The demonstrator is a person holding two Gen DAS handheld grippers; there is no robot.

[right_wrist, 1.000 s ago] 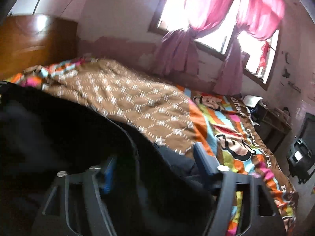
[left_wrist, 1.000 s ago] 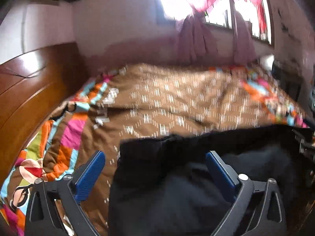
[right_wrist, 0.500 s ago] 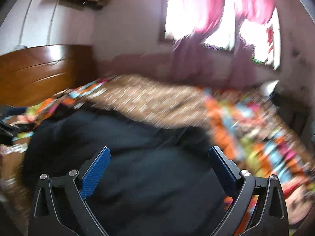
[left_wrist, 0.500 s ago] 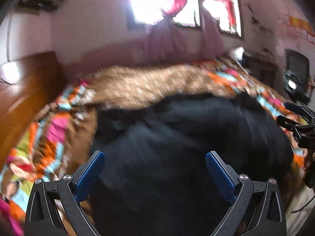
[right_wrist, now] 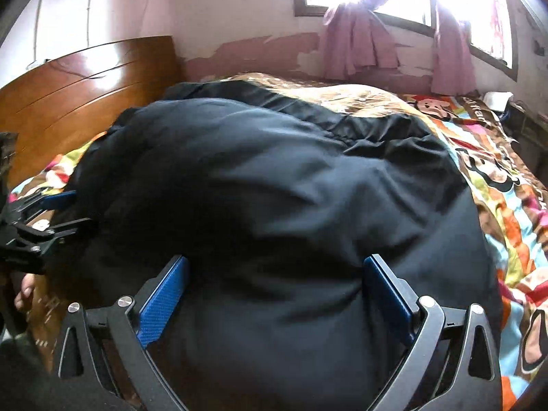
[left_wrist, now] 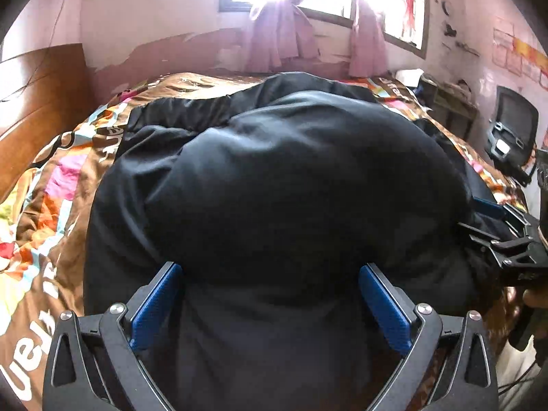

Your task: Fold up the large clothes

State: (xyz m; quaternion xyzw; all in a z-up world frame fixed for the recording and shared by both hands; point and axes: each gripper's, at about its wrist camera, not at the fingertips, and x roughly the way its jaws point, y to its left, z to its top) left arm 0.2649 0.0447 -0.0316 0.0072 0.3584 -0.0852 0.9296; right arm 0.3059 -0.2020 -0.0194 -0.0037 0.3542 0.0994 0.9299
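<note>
Left gripper (left_wrist: 270,303): jaws spread wide, pads clamping nothing, angled downward. Right gripper (right_wrist: 274,296): same pose, jaws wide apart, nothing pressed between pads.

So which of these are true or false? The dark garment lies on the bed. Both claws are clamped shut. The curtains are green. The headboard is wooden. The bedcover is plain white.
1. The black garment lies on the bed: true.
2. Both claws are clamped shut: false. The left claw and right claw both stand wide open.
3. The curtains are green: false, they are pink.
4. The headboard is wooden: true.
5. The bedcover is plain white: false, it is brown with bright cartoon patches.
</note>
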